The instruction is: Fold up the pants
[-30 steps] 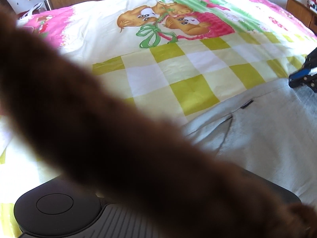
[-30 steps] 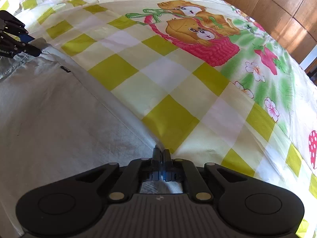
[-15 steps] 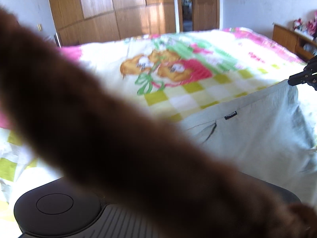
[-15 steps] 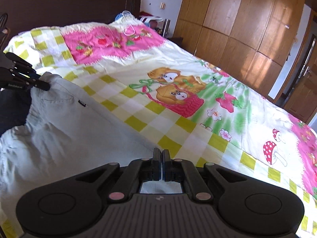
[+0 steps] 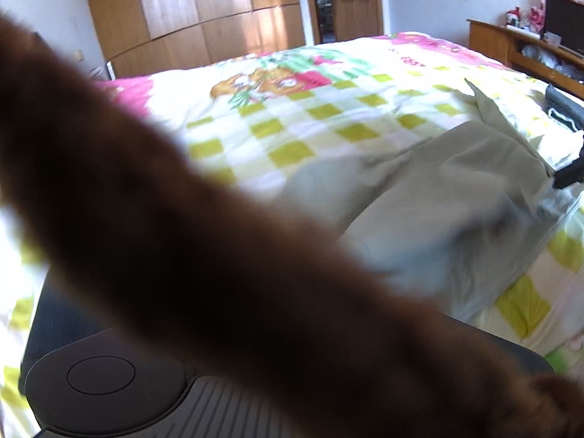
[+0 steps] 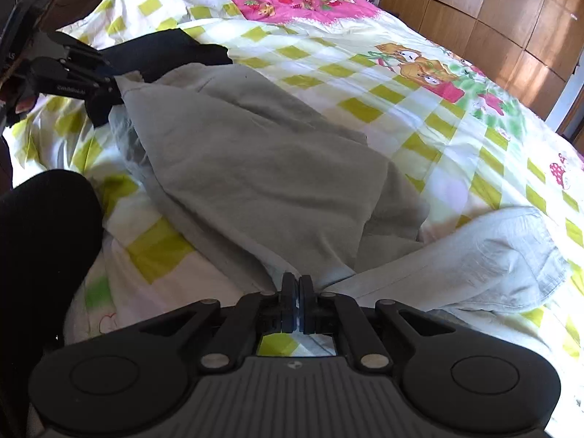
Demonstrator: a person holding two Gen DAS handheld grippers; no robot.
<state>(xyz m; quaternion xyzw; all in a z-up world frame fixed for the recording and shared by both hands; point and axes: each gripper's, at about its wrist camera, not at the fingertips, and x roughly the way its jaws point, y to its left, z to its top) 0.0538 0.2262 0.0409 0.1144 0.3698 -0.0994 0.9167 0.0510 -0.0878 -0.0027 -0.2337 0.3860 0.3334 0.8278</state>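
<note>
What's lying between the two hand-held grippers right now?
The pale grey pants, stretched from the left hand-held gripper to the right hand-held gripper over the checked bedspread, shown in the right wrist view.

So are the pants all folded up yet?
Not yet. The light grey cotton pants lie doubled over on the yellow-checked cartoon bedspread, so one fold looks under way. The right gripper is shut on one edge, and the left gripper pinches the far corner. The cloth looks rumpled, so laying it flat, smoothing and probably another fold remain.

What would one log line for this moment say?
stage: folding | pants: doubled over on bed | left gripper: shut on pants | right gripper: shut on pants
</note>
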